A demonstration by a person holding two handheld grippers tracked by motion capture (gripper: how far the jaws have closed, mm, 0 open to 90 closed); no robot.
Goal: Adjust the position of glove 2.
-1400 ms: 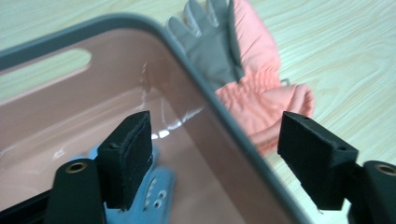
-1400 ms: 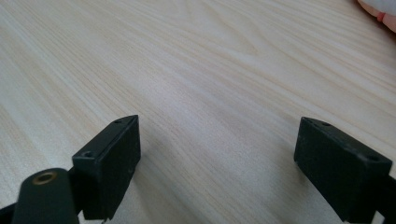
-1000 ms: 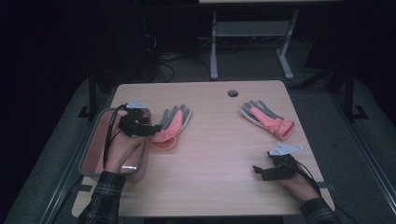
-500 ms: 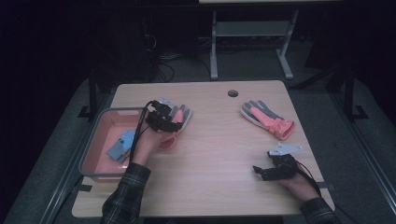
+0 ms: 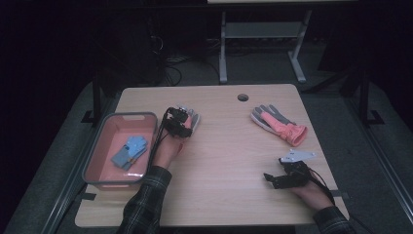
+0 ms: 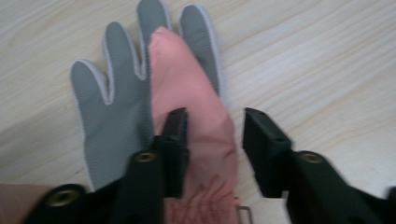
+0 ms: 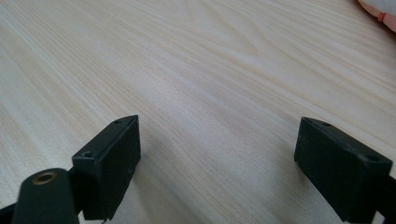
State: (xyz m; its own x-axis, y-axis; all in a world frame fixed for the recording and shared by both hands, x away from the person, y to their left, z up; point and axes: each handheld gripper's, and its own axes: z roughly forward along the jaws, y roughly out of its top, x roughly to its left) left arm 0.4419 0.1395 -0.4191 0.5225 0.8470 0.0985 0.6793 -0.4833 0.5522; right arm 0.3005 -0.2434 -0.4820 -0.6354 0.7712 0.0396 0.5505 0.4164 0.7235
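Blue gloves point(image 5: 129, 151) in pink bin point(image 5: 101, 134)

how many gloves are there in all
3: a grey and pink glove under the left gripper, a grey and pink glove lying far right, and a blue glove in the pink bin.

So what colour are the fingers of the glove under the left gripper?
Grey fingers with pale edging, clearest in the left gripper view.

A wooden table point(image 5: 219, 195) w/ a dark round hole point(image 5: 242, 97) near its far edge is seen. A grey-rimmed pink bin point(image 5: 92, 161) is set at the left; a blue glove point(image 5: 129, 151) is laid inside. A white metal frame point(image 5: 258, 34) is stood beyond, cables point(image 5: 170, 68) trailed on the floor.
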